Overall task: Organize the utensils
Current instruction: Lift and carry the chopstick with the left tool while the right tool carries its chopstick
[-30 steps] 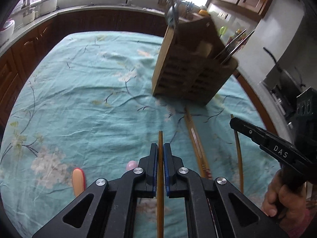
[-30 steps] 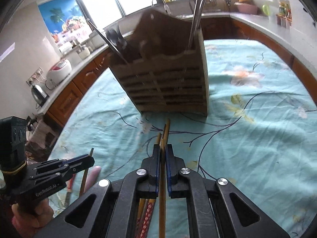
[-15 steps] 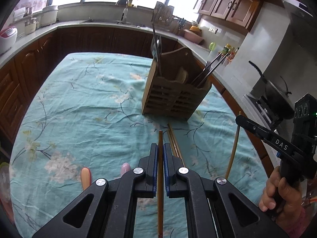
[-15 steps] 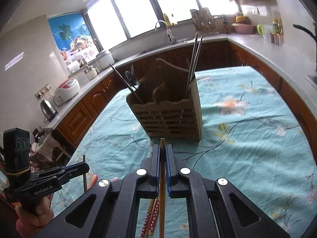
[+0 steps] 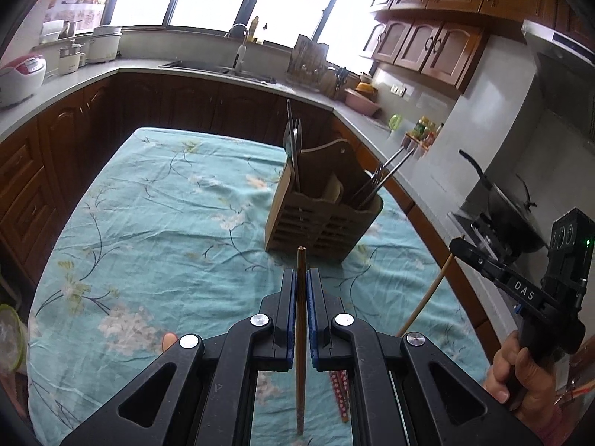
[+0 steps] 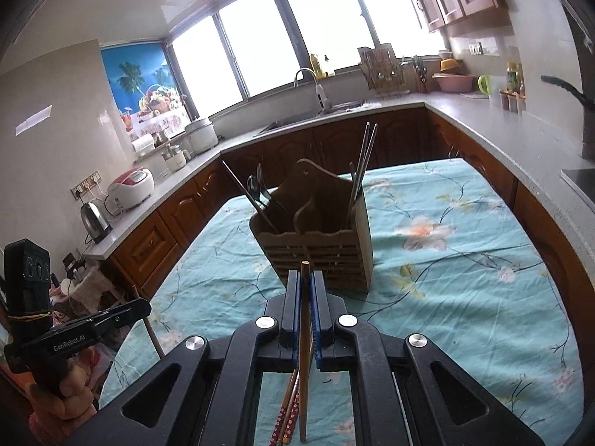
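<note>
left gripper: clamped, raised | right gripper: clamped, raised

far ahead of the gripper a sink faucet stands under the windows, a rice cooker and kettle off left.

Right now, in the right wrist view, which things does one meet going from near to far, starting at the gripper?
Right gripper shut on a wooden chopstick → wooden utensil holder on the floral tablecloth → sink faucet at the counter → windows.
</note>
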`<state>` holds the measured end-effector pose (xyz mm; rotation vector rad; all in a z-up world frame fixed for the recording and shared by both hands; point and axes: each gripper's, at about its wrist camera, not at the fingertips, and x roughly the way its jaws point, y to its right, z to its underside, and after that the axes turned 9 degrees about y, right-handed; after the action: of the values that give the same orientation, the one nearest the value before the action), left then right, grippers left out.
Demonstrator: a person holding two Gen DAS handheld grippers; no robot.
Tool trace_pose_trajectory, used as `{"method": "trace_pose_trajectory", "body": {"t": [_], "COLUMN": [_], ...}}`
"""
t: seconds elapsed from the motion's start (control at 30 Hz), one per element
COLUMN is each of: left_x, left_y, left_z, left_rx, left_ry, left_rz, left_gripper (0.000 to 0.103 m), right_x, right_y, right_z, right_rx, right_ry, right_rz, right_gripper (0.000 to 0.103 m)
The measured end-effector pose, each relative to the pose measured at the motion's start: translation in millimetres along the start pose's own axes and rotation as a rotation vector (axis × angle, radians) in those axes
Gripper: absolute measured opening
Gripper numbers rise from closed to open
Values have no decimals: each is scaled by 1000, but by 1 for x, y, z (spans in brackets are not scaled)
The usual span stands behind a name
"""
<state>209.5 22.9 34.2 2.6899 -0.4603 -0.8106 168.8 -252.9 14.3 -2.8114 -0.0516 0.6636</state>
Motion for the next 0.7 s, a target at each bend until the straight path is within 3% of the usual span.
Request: {"method": "trace_pose_trajectory", "body": {"t": [0.4, 0.7], "left_x": [-10, -11], "left_y": [-7, -4], "left_z": [-13, -42], "left_rx": [-26, -32], "left_ry": [73, 205], "left_rz": [0, -5], "left_gripper": [4, 4], "right_x": [-7, -11], "right_y": [-3, -1], "right_z": [-11, -32], "right_rx": [-11, -20], "right_ry": [50, 120], "right_rz": [-1, 7], "right_gripper": [5, 5]}}
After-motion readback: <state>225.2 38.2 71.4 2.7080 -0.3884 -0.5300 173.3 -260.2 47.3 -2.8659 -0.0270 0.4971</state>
